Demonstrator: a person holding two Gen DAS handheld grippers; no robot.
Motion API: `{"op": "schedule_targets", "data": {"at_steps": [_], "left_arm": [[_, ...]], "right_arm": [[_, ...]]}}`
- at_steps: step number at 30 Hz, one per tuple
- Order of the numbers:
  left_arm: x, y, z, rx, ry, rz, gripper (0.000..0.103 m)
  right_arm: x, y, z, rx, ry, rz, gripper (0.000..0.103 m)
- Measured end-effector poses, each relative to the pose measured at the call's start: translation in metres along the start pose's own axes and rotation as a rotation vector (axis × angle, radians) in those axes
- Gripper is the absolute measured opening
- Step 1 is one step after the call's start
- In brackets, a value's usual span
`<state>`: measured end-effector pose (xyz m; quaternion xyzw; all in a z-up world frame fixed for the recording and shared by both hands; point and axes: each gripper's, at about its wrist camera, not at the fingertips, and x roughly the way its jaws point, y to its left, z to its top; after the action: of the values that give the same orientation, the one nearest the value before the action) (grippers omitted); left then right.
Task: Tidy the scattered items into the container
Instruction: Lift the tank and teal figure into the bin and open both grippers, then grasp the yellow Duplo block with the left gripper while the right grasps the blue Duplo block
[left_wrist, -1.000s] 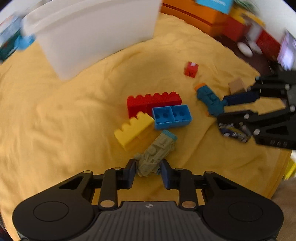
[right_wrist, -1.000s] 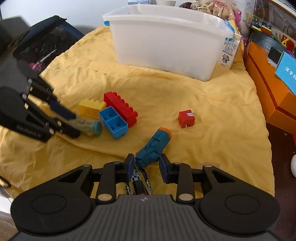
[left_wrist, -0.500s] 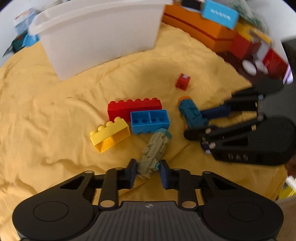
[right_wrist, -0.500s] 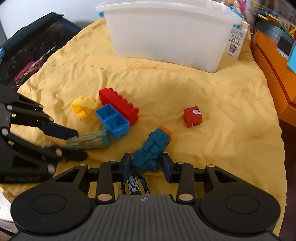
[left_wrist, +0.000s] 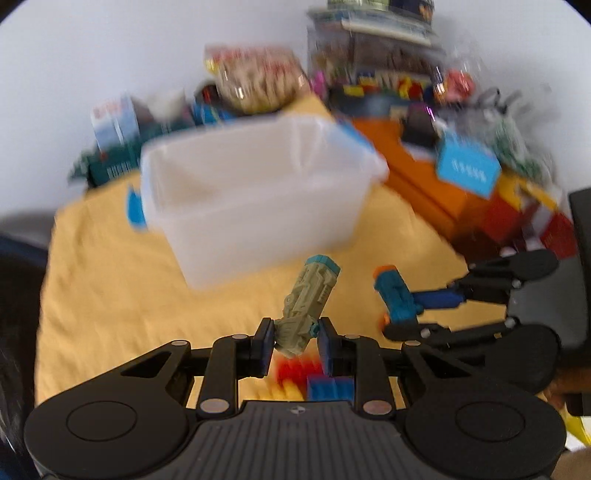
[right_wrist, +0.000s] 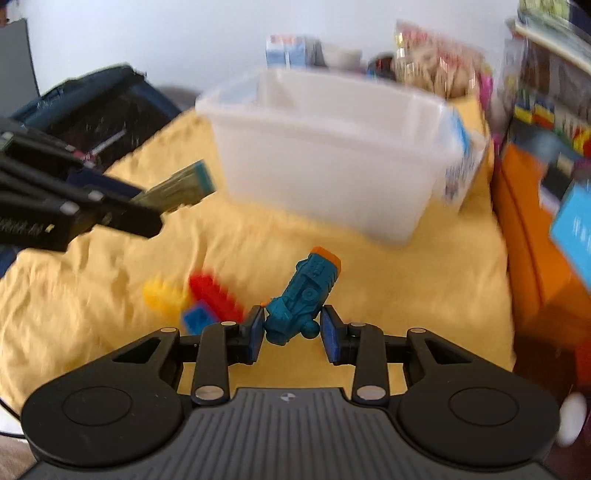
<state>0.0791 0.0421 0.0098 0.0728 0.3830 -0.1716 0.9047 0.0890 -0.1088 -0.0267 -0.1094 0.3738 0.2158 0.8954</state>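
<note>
Toy trains, two of them, are each held in a claw above the yellow cloth (right_wrist: 424, 295). The left claw (left_wrist: 295, 341) is clamped on the rear end of the grey-green train (left_wrist: 308, 304), whose long axis runs up and away from the blue pads, tilted a little to the right, with its teal-capped end pointing toward the white container (left_wrist: 255, 195). The right claw (right_wrist: 293, 334) grips the teal train (right_wrist: 304, 295) at its lower end; this one also leans up and to the right, its orange-tipped end aimed at the near wall of the container. In the left wrist view the right claw and its teal train sit just to the right of the grey-green one, apart from it. One container stands farther back on the cloth, open at the top; its inside is too blurred to read. Three building bricks lie together on the cloth below the claws: one red brick (right_wrist: 214, 295), one yellow brick (right_wrist: 162, 295) and one blue brick (right_wrist: 197, 317), the red touching the blue. The cloth is wrinkled and covers a soft surface. An orange box (right_wrist: 532, 236) stands at its right edge, cluttered shelves (left_wrist: 388, 48) rise behind it, a dark bag (right_wrist: 99, 107) sits at the left, and the back wall is plain white.
</note>
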Motion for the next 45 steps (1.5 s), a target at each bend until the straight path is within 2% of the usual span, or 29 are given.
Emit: {"op": "schedule_targets", "data": {"at_steps": [4,7,10,14,16,17,20,24,26,29,33,37,40,42,45], "left_arm": [[0.007,0.006,0.047,0.018,-0.067,0.069,0.029],[0.020,0.011,0.076,0.025,-0.085,0.114,0.029],[0.037,0.017,0.096,0.015,-0.072,0.147,0.029],[0.071,0.027,0.111,0.002,-0.034,0.185,0.031],[0.082,0.031,0.112,-0.018,-0.006,0.183,0.043],[0.084,0.031,0.110,-0.024,0.002,0.187,0.044],[0.070,0.026,0.101,-0.041,-0.025,0.163,0.044],[0.044,0.022,0.082,-0.070,-0.058,0.102,0.060],[0.036,0.017,0.065,-0.075,-0.048,0.072,0.061],[0.031,0.011,0.034,-0.081,-0.005,0.033,0.061],[0.033,0.007,-0.015,-0.112,0.085,0.030,0.061],[0.037,0.011,-0.057,-0.172,0.172,0.015,0.061],[0.036,0.015,-0.076,-0.179,0.208,0.033,0.061],[0.034,0.017,-0.082,-0.164,0.220,0.046,0.061],[0.031,0.019,-0.084,-0.126,0.222,0.066,0.061]], "right_arm": [[-0.004,-0.016,0.045,-0.025,-0.111,-0.032,0.036],[0.001,-0.029,0.075,-0.014,-0.170,-0.058,0.036],[0.014,-0.043,0.095,0.044,-0.181,-0.050,0.037],[0.034,-0.054,0.107,0.083,-0.177,-0.055,0.038],[0.042,-0.057,0.107,0.095,-0.167,-0.052,0.044],[0.045,-0.057,0.106,0.099,-0.158,-0.052,0.045],[0.032,-0.059,0.097,0.086,-0.182,-0.056,0.045],[0.017,-0.062,0.085,0.070,-0.191,-0.059,0.045],[0.011,-0.063,0.075,0.072,-0.171,-0.045,0.045],[0.007,-0.059,0.057,0.044,-0.137,-0.018,0.045],[0.013,-0.040,0.025,-0.007,-0.042,0.027,0.045],[0.018,-0.007,-0.011,-0.058,0.040,0.140,0.044],[0.019,0.023,-0.024,-0.147,0.056,0.205,0.040],[0.021,0.045,-0.028,-0.254,0.057,0.194,0.040],[0.031,0.069,-0.033,-0.379,0.060,0.161,0.035]]}}
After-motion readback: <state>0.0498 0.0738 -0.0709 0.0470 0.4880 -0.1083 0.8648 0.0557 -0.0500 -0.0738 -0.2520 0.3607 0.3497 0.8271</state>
